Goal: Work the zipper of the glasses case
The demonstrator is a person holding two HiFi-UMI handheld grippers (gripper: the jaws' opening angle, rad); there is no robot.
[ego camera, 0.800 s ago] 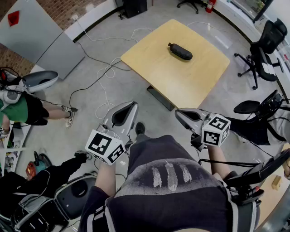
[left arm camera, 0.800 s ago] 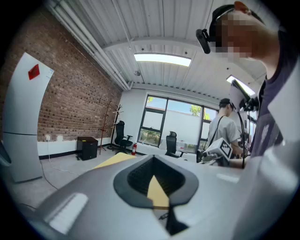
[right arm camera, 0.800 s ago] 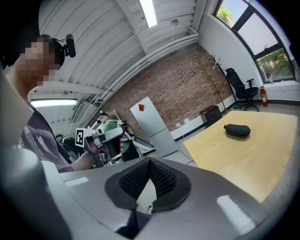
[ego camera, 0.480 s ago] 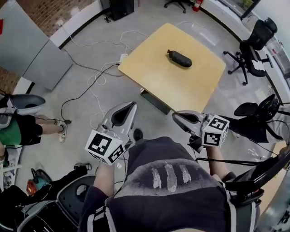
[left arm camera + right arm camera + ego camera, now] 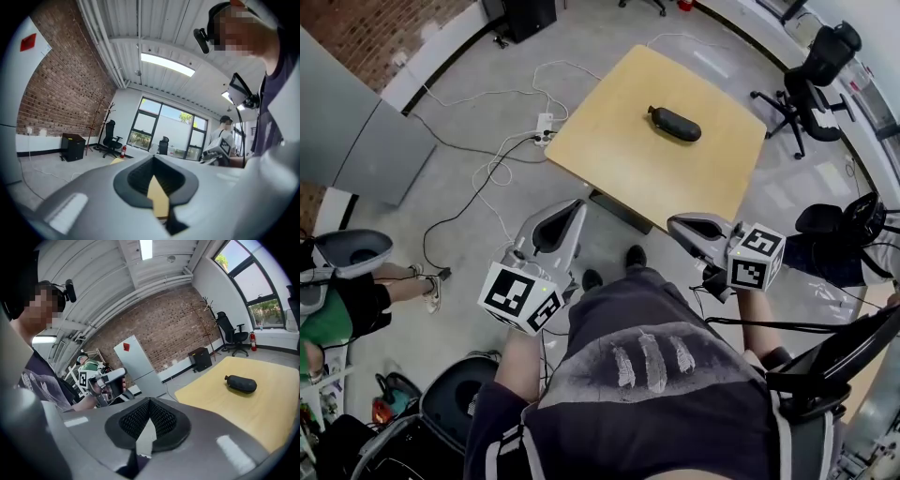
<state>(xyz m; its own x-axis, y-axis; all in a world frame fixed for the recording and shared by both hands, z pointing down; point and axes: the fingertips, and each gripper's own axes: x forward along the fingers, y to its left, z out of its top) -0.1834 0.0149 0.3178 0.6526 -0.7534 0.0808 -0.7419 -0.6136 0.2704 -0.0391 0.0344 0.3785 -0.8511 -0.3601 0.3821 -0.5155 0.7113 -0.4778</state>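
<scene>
1. Grey concrete floor (image 5: 459, 112) fills the head view, with white cables (image 5: 502, 159) trailing across the upper left.
2. A pale wooden table (image 5: 619, 141) stands in the upper middle of the frame.
3. The black glasses case (image 5: 675, 123) lies on the table towards its far side, alone and well apart from both grippers.
4. The left gripper (image 5: 572, 208) is held near the person's body at lower centre, its jaws closed on nothing.
5. The right gripper (image 5: 680, 225) is beside it at centre right, its jaws also closed and empty.
</scene>
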